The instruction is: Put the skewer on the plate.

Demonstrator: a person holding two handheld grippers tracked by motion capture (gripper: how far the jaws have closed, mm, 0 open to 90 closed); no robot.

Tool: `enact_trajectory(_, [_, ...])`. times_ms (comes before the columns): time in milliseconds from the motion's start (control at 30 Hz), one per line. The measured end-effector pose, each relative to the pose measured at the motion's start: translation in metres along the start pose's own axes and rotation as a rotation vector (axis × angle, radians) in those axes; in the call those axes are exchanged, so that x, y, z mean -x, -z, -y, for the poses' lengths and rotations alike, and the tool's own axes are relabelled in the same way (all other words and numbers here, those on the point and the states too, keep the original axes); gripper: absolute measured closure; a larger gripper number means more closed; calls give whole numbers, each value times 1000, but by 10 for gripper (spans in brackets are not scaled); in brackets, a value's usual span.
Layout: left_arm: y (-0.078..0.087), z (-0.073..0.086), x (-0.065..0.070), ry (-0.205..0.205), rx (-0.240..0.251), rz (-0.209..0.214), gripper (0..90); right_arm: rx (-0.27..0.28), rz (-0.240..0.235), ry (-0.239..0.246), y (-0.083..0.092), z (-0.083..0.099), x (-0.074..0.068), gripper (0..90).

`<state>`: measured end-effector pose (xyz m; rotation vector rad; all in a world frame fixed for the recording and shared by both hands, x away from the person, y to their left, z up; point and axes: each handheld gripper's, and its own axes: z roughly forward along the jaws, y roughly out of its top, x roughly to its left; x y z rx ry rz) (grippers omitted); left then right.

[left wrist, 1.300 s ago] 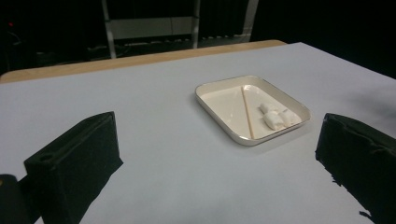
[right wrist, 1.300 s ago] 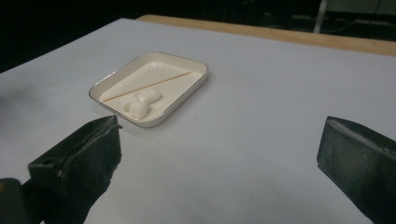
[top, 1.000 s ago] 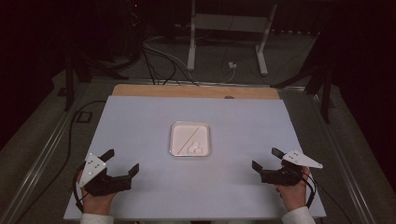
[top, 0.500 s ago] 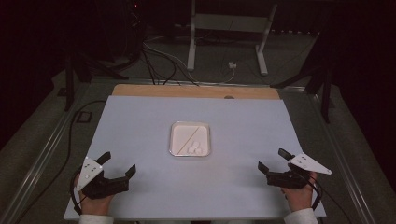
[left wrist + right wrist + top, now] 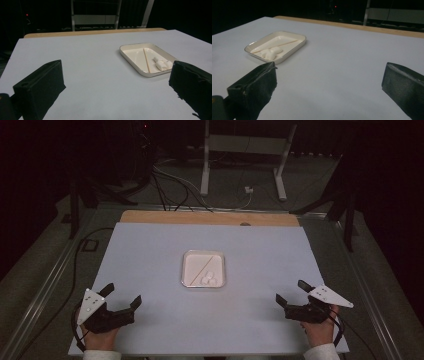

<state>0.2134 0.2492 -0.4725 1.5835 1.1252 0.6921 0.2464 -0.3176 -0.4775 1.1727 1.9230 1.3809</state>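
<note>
- Cream tray (image 5: 189,261), rounded rectangle, holds a thin wooden stick (image 5: 199,268) and white lumps (image 5: 210,279); well ahead of both fingers.
- Left gripper (image 5: 122,299) and right gripper (image 5: 290,292): fingers spread, empty, above the counter (image 5: 150,245).

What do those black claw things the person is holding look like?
Each hand holds a black tool with two chunky, blocky black jaws. The left gripper and right gripper each carry a pale three-cornered plate with small dark dots on top. A dark cable loops behind each one. White sleeve cuffs show at the wrists.

Dim, grainy pictures; dark surroundings, evenly lit table (image 5: 150,250), near tongs blurred.
</note>
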Motion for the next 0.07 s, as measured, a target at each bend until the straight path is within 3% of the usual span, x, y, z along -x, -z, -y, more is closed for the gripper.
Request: enact_trajectory(67, [-1,1,-1,4,-1,0,8,-8,-5,0,-1,1,-1,0])
